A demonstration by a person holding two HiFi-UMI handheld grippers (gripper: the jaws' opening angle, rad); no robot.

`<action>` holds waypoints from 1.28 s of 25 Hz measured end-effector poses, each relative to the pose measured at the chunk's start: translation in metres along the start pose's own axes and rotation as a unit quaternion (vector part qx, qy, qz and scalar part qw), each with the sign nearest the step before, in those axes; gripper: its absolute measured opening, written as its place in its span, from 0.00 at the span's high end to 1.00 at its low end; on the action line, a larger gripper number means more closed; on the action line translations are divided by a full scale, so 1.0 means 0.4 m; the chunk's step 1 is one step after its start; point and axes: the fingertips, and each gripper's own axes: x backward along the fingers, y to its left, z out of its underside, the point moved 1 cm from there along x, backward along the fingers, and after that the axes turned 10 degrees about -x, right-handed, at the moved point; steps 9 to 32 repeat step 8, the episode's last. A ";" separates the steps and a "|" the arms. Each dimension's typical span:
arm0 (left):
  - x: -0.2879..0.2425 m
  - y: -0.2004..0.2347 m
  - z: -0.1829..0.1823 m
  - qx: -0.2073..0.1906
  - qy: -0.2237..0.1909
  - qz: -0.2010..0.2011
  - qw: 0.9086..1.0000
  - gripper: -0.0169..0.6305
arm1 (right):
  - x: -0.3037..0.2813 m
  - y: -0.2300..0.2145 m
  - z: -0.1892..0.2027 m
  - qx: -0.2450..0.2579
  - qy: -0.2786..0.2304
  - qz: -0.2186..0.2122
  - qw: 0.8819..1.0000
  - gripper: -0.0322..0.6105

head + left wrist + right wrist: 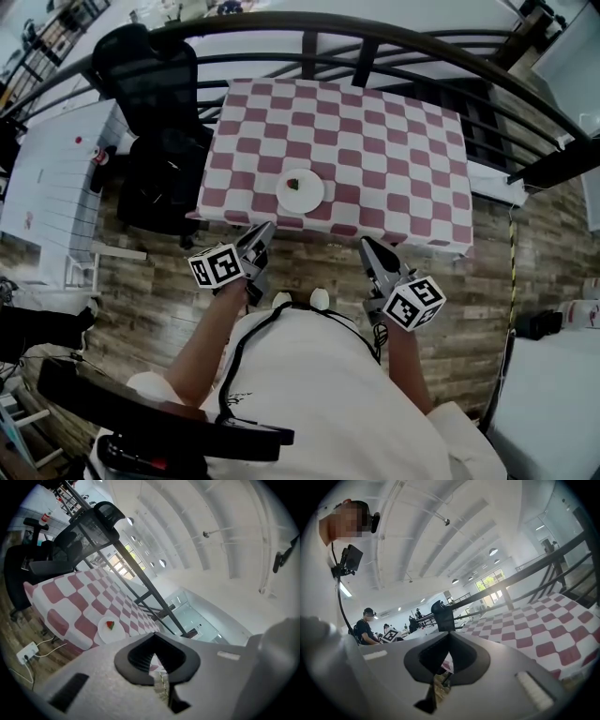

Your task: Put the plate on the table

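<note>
Plate (310,196) on checkered table (375,141), near edge.

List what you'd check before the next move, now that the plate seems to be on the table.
1. Plate flat on the checkered table: ok.
2. Plate fully on the tabletop, though close to the near edge: ok.
3. Red food piece on the plate: ok; what it is, cannot tell.
4. Left gripper jaws together, holding nothing: ok.
5. Right gripper jaws together, holding nothing: ok.
6. Both grippers apart from the plate: ok.
</note>
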 end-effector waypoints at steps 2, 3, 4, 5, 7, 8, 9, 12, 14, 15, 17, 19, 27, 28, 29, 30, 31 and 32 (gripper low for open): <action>0.002 -0.002 -0.005 -0.005 -0.005 0.002 1.000 0.96 | -0.007 -0.002 0.004 0.001 0.003 0.000 1.000 0.94; 0.004 -0.002 -0.008 -0.008 -0.009 0.002 1.000 0.96 | -0.010 -0.001 0.005 0.001 0.004 0.000 1.000 0.94; 0.007 -0.002 -0.012 -0.010 -0.013 0.002 1.000 0.96 | -0.012 0.001 0.007 0.001 0.005 -0.001 1.000 0.94; 0.009 -0.002 -0.016 -0.010 -0.016 0.003 1.000 0.96 | -0.014 0.003 0.009 0.001 0.005 -0.001 1.000 0.94; 0.014 -0.001 -0.021 -0.005 -0.023 0.004 1.000 0.97 | -0.016 0.010 0.010 0.004 0.006 -0.001 1.000 0.94; 0.016 0.000 -0.023 -0.002 -0.026 0.004 1.000 0.97 | -0.016 0.013 0.010 0.006 0.006 -0.001 1.000 0.94; 0.016 0.000 -0.023 -0.002 -0.026 0.004 1.000 0.97 | -0.016 0.013 0.010 0.006 0.006 -0.001 1.000 0.94; 0.016 0.000 -0.023 -0.002 -0.026 0.004 1.000 0.97 | -0.016 0.013 0.010 0.006 0.006 -0.001 1.000 0.94; 0.016 0.000 -0.023 -0.002 -0.026 0.004 1.000 0.97 | -0.016 0.013 0.010 0.006 0.006 -0.001 1.000 0.94; 0.016 0.000 -0.023 -0.002 -0.026 0.004 1.000 0.97 | -0.016 0.013 0.010 0.006 0.006 -0.001 1.000 0.94; 0.016 0.000 -0.023 -0.002 -0.026 0.004 1.000 0.97 | -0.016 0.013 0.010 0.006 0.006 -0.001 1.000 0.94; 0.016 0.000 -0.023 -0.002 -0.026 0.004 1.000 0.97 | -0.016 0.013 0.010 0.006 0.006 -0.001 1.000 0.94; 0.016 0.000 -0.023 -0.002 -0.026 0.004 1.000 0.97 | -0.016 0.013 0.010 0.006 0.006 -0.001 1.000 0.94; 0.016 0.000 -0.023 -0.002 -0.026 0.004 1.000 0.97 | -0.016 0.013 0.010 0.006 0.006 -0.001 1.000 0.94; 0.016 0.000 -0.023 -0.002 -0.026 0.004 1.000 0.97 | -0.016 0.013 0.010 0.006 0.006 -0.001 1.000 0.94; 0.016 0.000 -0.023 -0.002 -0.026 0.004 1.000 0.97 | -0.016 0.013 0.010 0.006 0.006 -0.001 1.000 0.94; 0.016 0.000 -0.023 -0.002 -0.026 0.004 1.000 0.97 | -0.016 0.013 0.010 0.006 0.006 -0.001 1.000 0.94; 0.016 0.000 -0.023 -0.002 -0.026 0.004 1.000 0.97 | -0.016 0.013 0.010 0.006 0.006 -0.001 1.000 0.94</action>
